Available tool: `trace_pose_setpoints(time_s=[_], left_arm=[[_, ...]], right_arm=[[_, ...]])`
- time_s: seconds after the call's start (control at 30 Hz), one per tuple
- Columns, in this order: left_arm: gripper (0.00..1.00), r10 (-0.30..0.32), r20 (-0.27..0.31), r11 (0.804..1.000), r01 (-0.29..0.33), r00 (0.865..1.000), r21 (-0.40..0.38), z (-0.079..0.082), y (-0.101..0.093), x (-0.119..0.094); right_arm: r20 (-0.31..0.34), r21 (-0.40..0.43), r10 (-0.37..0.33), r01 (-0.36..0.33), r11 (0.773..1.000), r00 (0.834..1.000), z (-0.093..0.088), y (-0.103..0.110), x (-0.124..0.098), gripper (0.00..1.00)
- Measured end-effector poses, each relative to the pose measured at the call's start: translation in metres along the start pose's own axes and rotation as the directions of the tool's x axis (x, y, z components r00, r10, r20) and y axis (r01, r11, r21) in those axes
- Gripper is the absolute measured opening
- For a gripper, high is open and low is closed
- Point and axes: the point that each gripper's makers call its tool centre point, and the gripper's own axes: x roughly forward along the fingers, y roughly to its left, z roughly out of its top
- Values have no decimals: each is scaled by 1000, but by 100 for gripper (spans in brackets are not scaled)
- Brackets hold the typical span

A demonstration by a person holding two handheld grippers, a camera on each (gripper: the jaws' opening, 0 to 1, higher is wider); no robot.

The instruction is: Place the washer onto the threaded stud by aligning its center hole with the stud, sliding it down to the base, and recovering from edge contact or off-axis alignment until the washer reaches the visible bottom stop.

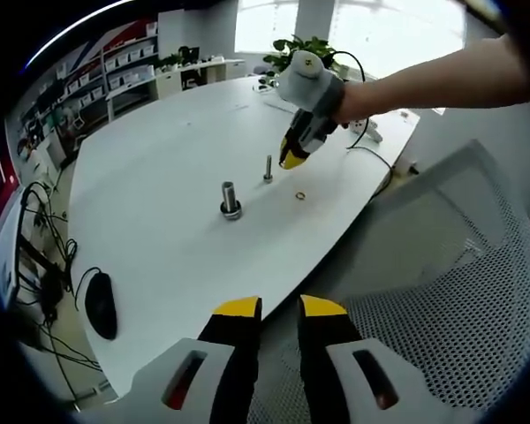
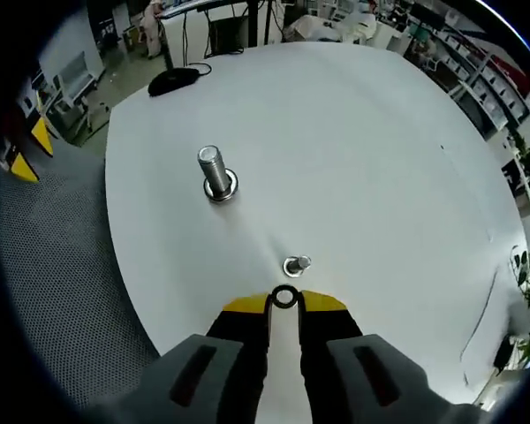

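While the right gripper (image 2: 284, 303) is pinching a washer (image 2: 284, 298) between its yellow tips, it is hanging just short of the small stud (image 2: 297, 264) on the white table (image 2: 380, 132). Washer is sitting upright in the jaws, hole showing, not yet on the stud. Larger stud (image 2: 216, 172) is standing well apart, a washer already at its base. Left gripper (image 1: 279, 311) is hovering off the table edge over a mesh chair (image 1: 459, 291), jaws narrowly apart, holding nothing. From there, right gripper (image 1: 293, 159) is angling down just beside the small stud (image 1: 268, 168); a loose ring (image 1: 299, 194) is lying nearby. Mouse (image 1: 101, 305) is resting near the table edge
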Motion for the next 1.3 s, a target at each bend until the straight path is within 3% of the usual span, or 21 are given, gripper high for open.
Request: trace_pose_setpoints(time_s=[0.53,0.67,1.3], left_arm=[[14,-1,6,1000,1,1000,1,1,0,0],[13,-2,5,1000,2,1000,2,1,0,0],[13,7,-1,1000,-7,1000,-8,0,2,0]], right_arm=[[53,-4,-56,56,998,997,20,-5,-5,14],[32,-58,-64,66,996,997,19,-6,-3,14],[-6,-64,-39,38,997,999,17,-9,19,14]])
